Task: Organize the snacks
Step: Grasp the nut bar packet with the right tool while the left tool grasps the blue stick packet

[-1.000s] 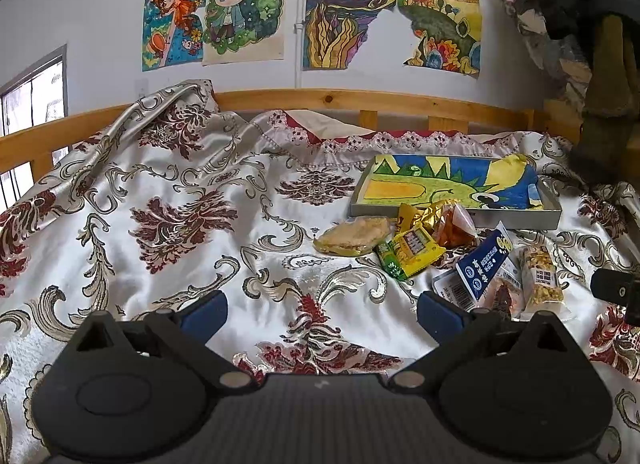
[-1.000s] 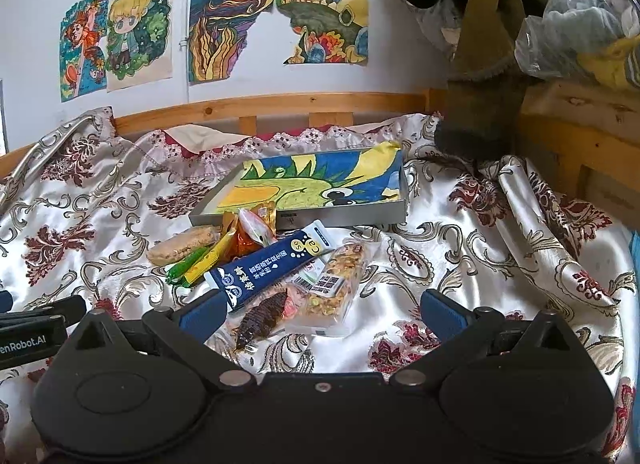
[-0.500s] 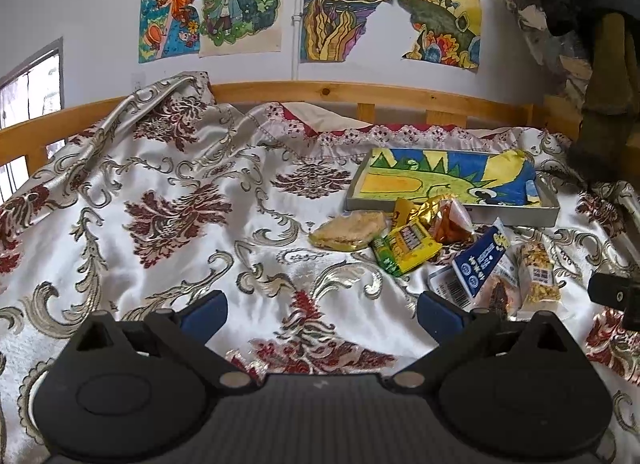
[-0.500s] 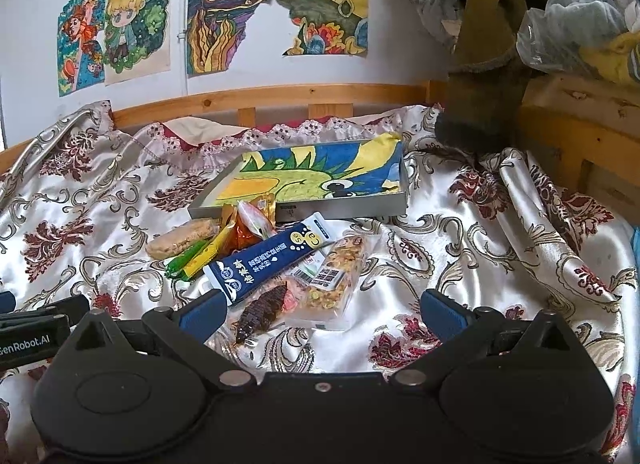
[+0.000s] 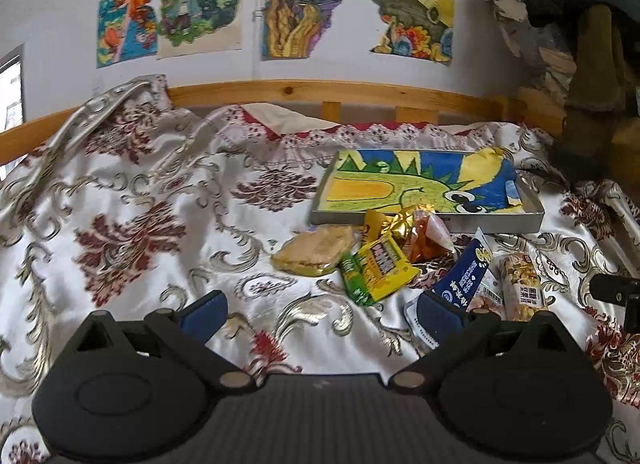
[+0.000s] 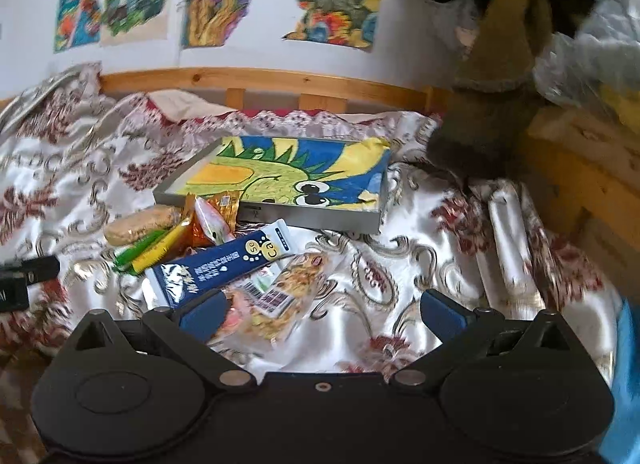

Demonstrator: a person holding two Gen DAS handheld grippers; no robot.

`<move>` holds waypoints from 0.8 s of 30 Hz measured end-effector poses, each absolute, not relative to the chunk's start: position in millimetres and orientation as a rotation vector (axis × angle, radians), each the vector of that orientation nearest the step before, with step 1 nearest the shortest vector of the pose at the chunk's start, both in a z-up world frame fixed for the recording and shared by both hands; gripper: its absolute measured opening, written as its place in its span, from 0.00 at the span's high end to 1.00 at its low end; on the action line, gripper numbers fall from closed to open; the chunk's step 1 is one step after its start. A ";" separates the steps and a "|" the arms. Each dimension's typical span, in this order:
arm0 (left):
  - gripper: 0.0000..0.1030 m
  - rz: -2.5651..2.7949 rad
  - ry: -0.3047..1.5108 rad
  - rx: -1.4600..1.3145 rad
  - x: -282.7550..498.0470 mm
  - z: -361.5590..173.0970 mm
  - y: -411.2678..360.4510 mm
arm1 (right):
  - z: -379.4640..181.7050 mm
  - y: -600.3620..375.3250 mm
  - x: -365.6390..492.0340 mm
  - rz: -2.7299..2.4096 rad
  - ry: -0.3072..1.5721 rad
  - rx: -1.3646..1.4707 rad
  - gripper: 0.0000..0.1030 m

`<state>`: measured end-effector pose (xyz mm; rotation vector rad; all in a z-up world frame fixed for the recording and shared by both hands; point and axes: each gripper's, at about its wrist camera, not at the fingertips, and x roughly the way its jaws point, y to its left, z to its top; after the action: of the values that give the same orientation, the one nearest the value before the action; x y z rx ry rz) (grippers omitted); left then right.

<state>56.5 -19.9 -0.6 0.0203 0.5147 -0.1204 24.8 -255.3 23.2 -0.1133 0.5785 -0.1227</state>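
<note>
Bed covered with a satin bedspread [image 5: 168,199], white with maroon and gold scrollwork; wooden rail [image 5: 320,91] and drawings on the wall behind.

Nearest: left gripper [image 5: 320,314], jaws wide apart, empty, hovering over bare bedspread just short of the snack pile. Right gripper [image 6: 322,314], jaws likewise wide apart and empty; its left finger [image 6: 204,314] sat at the near edge of the granola bar [image 6: 292,288].

Change over the last second: both views closed in on the pile. The right view was motion-blurred, and the pile had slid toward its left finger. Judged: approach phase, right gripper lining up a first pick; nothing grasped.

Middle: blue stick pack [image 6: 224,268] lying across the granola bar; yellow-green packet [image 5: 378,268], orange packet [image 5: 430,238] and clear-wrapped biscuit [image 5: 316,250] beyond, all touching or overlapping.

Far: shallow grey tray [image 5: 424,219] lined with a dragon drawing, toward the rail side of the bed, holding no snacks. Likely destination; no item sorted yet.
</note>
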 end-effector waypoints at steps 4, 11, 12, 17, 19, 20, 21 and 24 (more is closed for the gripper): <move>0.00 -0.186 0.527 0.025 70.2 -4.5 -28.5 | 17.1 -267.8 35.6 -0.080 0.545 -0.134 0.01; 0.00 -0.320 0.545 0.086 95.8 -14.1 -46.3 | 6.9 -273.5 45.0 -0.089 0.540 -0.093 0.01; 0.00 -0.336 0.544 0.097 98.7 -14.0 -48.5 | 4.1 -274.1 49.5 -0.087 0.563 -0.092 0.01; 0.00 -0.399 0.549 0.198 120.1 -14.4 -62.4 | -10.6 -282.9 71.5 -0.131 0.649 -0.044 0.01; 0.00 -0.414 0.566 0.228 128.1 -14.5 -67.9 | -15.9 -288.5 77.8 -0.112 0.681 -0.004 0.01; 0.00 -0.421 0.573 0.233 130.6 -13.7 -69.5 | -17.8 -291.8 81.9 -0.098 0.697 0.029 0.01; 0.00 -0.427 0.579 0.235 134.3 -12.9 -71.7 | -19.7 -293.1 83.5 -0.089 0.704 0.050 0.01; 0.00 -0.449 0.597 0.225 143.8 -9.0 -76.4 | -26.2 -288.9 89.1 -0.069 0.724 0.062 0.01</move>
<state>143.8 -76.4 -9.0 0.2253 0.5969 -0.4492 89.1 -288.9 -26.2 0.0617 0.7237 -0.0685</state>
